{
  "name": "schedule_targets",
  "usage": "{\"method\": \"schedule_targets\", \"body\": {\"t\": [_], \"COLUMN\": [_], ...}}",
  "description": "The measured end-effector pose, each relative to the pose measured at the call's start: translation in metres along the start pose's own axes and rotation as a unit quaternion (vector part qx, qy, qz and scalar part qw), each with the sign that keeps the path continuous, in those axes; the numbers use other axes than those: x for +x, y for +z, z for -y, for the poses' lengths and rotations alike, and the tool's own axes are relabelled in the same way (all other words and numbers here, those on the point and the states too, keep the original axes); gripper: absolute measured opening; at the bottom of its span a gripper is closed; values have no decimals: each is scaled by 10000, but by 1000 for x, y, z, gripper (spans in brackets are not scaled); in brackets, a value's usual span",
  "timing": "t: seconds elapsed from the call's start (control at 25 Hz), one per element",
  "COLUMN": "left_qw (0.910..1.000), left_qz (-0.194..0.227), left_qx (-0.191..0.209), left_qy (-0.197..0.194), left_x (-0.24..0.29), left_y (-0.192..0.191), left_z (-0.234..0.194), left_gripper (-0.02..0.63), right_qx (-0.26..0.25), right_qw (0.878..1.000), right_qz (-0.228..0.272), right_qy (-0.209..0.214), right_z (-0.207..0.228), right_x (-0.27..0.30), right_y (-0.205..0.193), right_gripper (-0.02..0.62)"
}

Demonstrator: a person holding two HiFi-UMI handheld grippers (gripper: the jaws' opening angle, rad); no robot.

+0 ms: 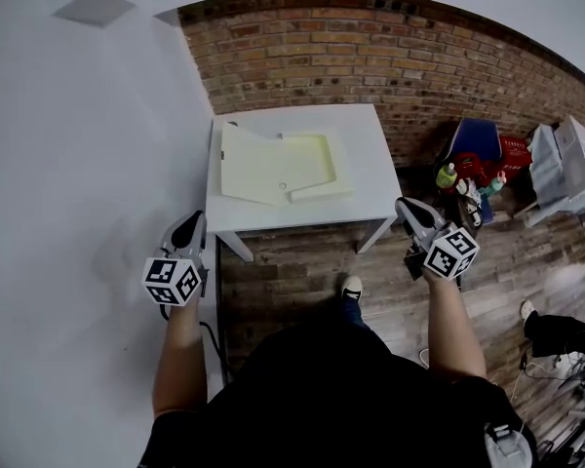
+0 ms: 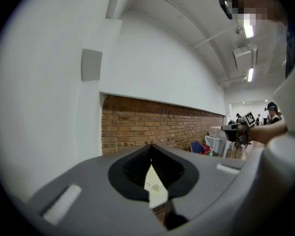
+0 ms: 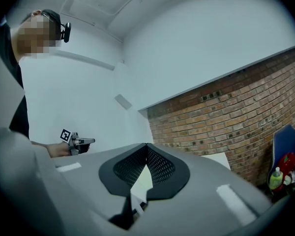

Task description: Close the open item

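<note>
Standing in a dark top at the near edge of the white worktop [image 1: 368, 178], one shoe [image 1: 352, 287] showing on the wooden floor [image 1: 292, 261] below. Holding the left gripper [image 1: 192, 220] out on a bare forearm, off the worktop's near-left corner and close beside the white wall [image 1: 78, 164]. Pressing its fingers [image 2: 130, 173] together tip to tip, clenched on nothing. Holding the right gripper [image 1: 406, 204] out the same way off the near-right corner, pointing about level, its fingers [image 3: 158, 168] likewise clenched shut and grasping nothing. Touching nothing on the worktop with either gripper.

Looking past both at the pale yellow box [image 1: 278, 164], lying on the left half of the worktop, well apart from the grippers, its lid folded out flat to the left of its tray.

Facing a brick wall [image 1: 370, 47] beyond the worktop. Standing left of a blue chair [image 1: 473, 136], a green bottle [image 1: 448, 175] and some white boxes [image 1: 565, 164], all crowding the floor by that wall.
</note>
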State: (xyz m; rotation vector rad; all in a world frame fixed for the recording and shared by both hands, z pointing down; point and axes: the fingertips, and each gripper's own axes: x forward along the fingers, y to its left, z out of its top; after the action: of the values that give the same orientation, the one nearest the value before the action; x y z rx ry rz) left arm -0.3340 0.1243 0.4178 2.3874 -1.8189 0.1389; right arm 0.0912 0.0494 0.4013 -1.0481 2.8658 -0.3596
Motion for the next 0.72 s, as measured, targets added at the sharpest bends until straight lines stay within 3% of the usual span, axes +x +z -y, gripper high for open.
{"method": "schedule_targets", "body": {"t": [0.72], "left_qw": [9990], "left_qz": [-172], "left_qx": [-122], "left_qy": [384], "left_x": [73], "left_y": [-11], "left_z": [8], "left_gripper": [3], "right_qx": [59], "right_qw": [9985], "right_qz": [-324], "right_qy": [445], "right_z": [83], "right_x": [56], "right_y": [2], "right_gripper": [2]}}
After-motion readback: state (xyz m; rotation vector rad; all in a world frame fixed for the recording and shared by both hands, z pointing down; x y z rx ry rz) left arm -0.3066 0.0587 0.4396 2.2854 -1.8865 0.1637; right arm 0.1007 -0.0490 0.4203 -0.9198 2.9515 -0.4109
